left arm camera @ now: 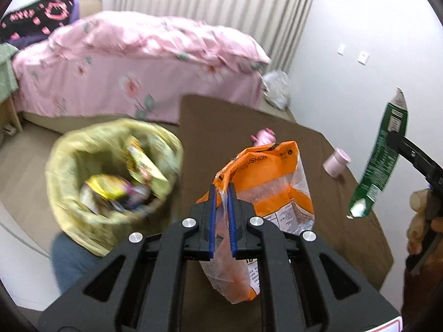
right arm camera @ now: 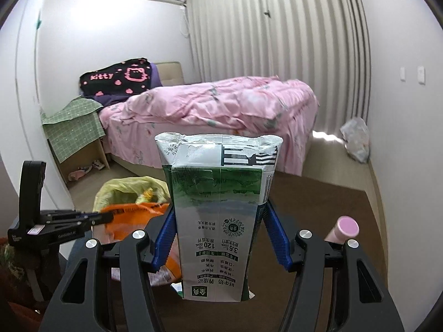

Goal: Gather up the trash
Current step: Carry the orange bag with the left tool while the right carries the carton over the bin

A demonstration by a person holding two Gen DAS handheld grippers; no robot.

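Left claw of mine is pinched shut on the thin upper edge of the orange snack bag, which hangs below the blue fingers over the brown rug. From this left wrist view the yellow-green trash bag stands open just to the left of what I hold, already carrying several wrappers inside, though blur hides what they are. Farther out on the rug lie a pale pink cup on its side and a small pink item behind the orange bag; both look like trash not yet gathered. At the right edge, my right claw holds the green milk carton in the air.

From the right wrist view, my right claw is closed on the flattened milk carton, the blue fingers pressing its two sides, its torn top upward. The trash bag sits low to the left, beyond the orange bag and the left claw. The pink cup shows at the right.

I judge the step in hand as carrying both pieces to the bag. Next I should bring each over the open mouth and let go, the left one first since it is nearer, keeping the limp bag rim from folding shut.
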